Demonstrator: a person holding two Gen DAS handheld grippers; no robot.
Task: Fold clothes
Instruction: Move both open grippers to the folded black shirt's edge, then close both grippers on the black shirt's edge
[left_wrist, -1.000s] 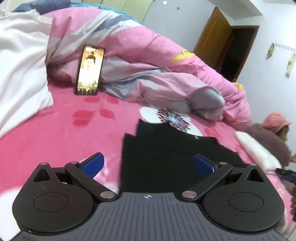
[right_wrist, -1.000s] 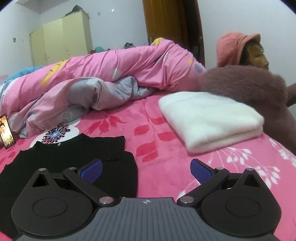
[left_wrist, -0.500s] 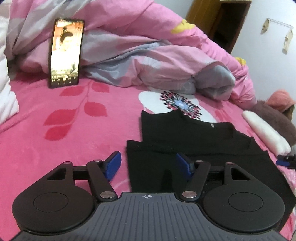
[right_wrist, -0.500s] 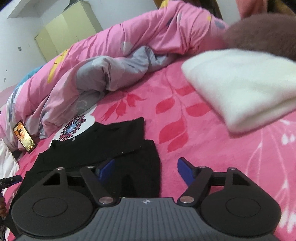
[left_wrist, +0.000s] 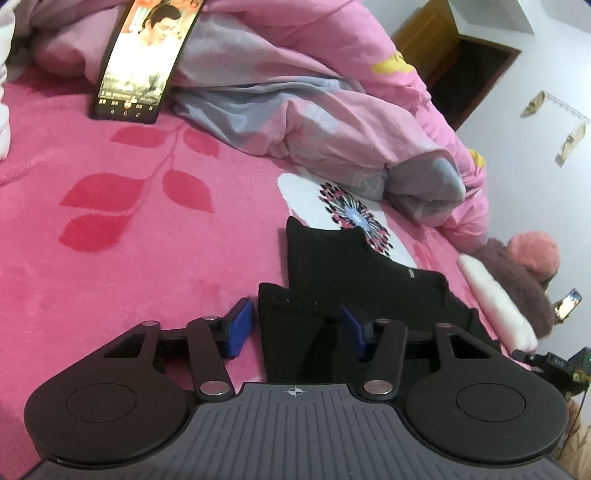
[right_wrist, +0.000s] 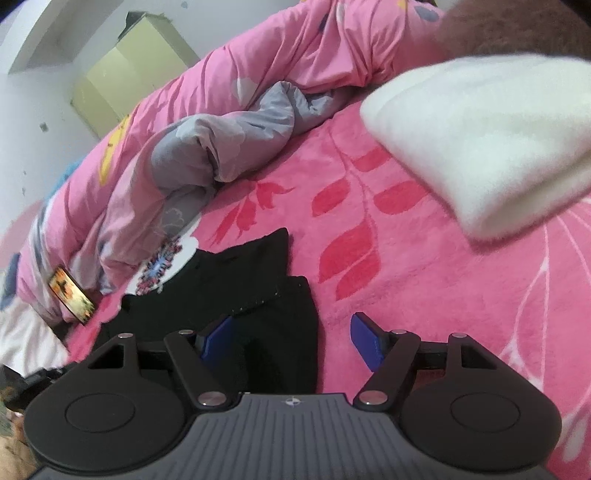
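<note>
Left gripper (left_wrist: 295, 326) closing, astride black garment (left_wrist: 369, 291) corner, unpinched; may snag pink blanket (left_wrist: 129, 258) beneath.

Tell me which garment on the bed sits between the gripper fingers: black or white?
The black garment, lying flat at both grippers. The folded white garment lies farther off, clear of the right gripper.

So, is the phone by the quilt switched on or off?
On: the phone leans on the pink quilt, and its screen shows a bright picture.

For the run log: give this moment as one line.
step: grasp corners | left tongs: closing astride black garment corner | right tongs: open astride other corner | surface: pink blanket
</note>
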